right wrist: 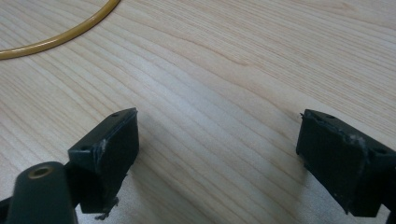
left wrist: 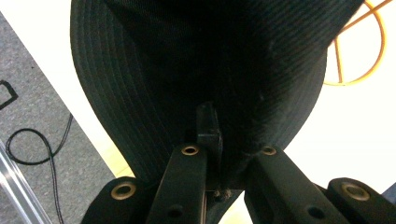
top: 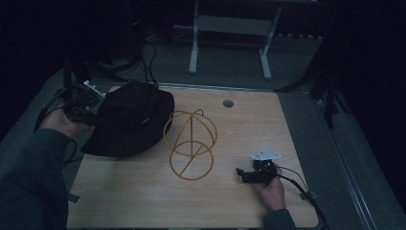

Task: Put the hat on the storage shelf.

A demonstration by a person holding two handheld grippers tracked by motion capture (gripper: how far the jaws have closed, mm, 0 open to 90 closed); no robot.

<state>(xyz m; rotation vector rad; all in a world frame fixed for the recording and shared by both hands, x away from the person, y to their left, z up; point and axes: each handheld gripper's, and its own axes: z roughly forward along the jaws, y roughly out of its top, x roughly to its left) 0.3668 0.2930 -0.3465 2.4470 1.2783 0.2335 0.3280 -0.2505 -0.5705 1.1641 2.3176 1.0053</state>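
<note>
A black bucket hat (top: 128, 120) lies on the left part of the wooden table (top: 249, 129), its brim hanging over the table's left edge. My left gripper (top: 85, 108) is at that side, shut on the hat's brim (left wrist: 219, 154); the hat (left wrist: 210, 60) rises just ahead of the jaws. A yellow wire hat stand (top: 190, 143) with a round base and domed hoops is standing right of the hat. My right gripper (top: 243, 174) rests low over the table right of the stand, jaws wide open with bare wood between them (right wrist: 219, 158). The stand's base ring (right wrist: 60, 35) curves past.
A round cable hole (top: 228, 103) sits near the table's far edge. Beyond the table a white frame with two legs (top: 230, 43) rests on grey carpet. Dark stands and cables (top: 143, 57) crowd the far left. A cable (left wrist: 32, 149) loops on the floor.
</note>
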